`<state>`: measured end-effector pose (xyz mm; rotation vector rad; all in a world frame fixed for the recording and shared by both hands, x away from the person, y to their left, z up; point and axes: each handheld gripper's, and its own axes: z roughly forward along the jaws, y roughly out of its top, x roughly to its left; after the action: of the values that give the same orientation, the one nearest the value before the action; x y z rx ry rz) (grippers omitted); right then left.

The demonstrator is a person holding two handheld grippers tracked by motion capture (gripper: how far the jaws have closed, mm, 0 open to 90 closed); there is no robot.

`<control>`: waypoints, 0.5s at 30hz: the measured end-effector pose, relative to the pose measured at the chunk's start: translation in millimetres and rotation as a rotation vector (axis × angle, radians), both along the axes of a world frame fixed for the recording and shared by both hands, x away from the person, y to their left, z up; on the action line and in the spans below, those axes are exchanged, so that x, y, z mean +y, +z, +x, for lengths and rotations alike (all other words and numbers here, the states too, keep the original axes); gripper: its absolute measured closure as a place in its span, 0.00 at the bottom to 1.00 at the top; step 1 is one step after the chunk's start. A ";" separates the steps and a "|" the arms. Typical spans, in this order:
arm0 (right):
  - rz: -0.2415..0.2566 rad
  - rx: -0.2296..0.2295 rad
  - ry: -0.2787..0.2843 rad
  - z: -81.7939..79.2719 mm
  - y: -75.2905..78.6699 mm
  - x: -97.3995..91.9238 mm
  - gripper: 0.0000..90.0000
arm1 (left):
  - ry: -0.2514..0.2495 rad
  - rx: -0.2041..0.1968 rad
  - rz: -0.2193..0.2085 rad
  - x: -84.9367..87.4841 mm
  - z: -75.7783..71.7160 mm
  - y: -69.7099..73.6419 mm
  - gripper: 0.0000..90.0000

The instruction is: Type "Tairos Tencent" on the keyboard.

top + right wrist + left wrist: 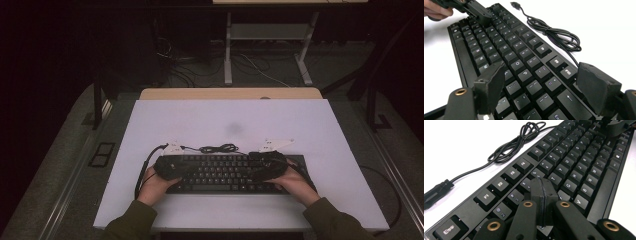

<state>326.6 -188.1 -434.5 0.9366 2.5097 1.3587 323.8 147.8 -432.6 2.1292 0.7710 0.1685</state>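
A black keyboard (220, 172) lies along the near part of the white table (230, 120). My left gripper (541, 183) is shut with nothing between its pads; its tip sits low over the number and upper letter rows at the keyboard's (574, 170) left part. Whether it touches a key I cannot tell. My right gripper (541, 71) is open, its two pads spread above the keys at the right end of the keyboard (506, 50), holding nothing. In the high view the left gripper (182, 169) and right gripper (254, 171) point toward each other over the keys.
The keyboard's cable (217, 148) lies coiled on the table just behind it, with its USB plug (436, 192) loose on the white surface. Beyond the table stand a desk frame (265, 45) and floor cables. The person's hands (155, 187) hold the grippers from the near edge.
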 end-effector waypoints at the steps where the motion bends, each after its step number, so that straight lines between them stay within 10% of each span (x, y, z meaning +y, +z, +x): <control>1: 0.000 0.000 0.000 0.2 0.1 0.0 0.26 | 0.001 0.000 -0.002 0.1 -0.2 0.2 0.99; 15: 0.056 0.042 0.030 2.0 4.4 -0.1 0.41 | 0.026 0.004 -0.027 2.0 -5.5 0.9 0.81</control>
<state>328.6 -188.2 -430.0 0.9519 2.5392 1.4395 318.3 149.8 -431.7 2.0959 0.7991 0.1669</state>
